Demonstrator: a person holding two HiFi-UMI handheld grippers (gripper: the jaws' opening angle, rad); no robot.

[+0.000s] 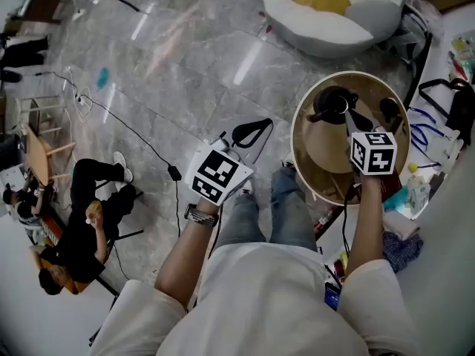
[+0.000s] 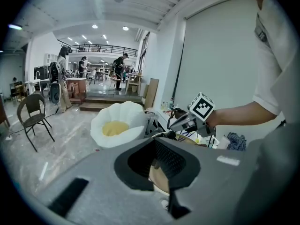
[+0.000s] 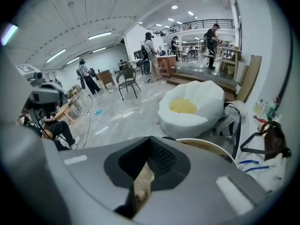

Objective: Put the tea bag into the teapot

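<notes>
A dark teapot (image 1: 334, 102) stands at the far side of a round wooden table (image 1: 315, 150) on the right of the head view. My right gripper (image 1: 350, 116) reaches over the table, its tips right beside the teapot. In the right gripper view its jaws (image 3: 151, 145) are shut, and a tan, crumpled, papery thing that looks like the tea bag (image 3: 139, 186) is pinched between them. My left gripper (image 1: 266, 124) hangs over the floor to the left of the table, away from the teapot. Its jaws (image 2: 154, 144) look shut with nothing in them.
A second dark vessel (image 1: 391, 110) stands on the table's right side. A white beanbag with a yellow centre (image 1: 326, 10) lies beyond the table. Bottles, cloth and cables (image 1: 415, 191) crowd the wall side. A cable (image 1: 141, 136) crosses the floor; people sit at the far left (image 1: 82, 228).
</notes>
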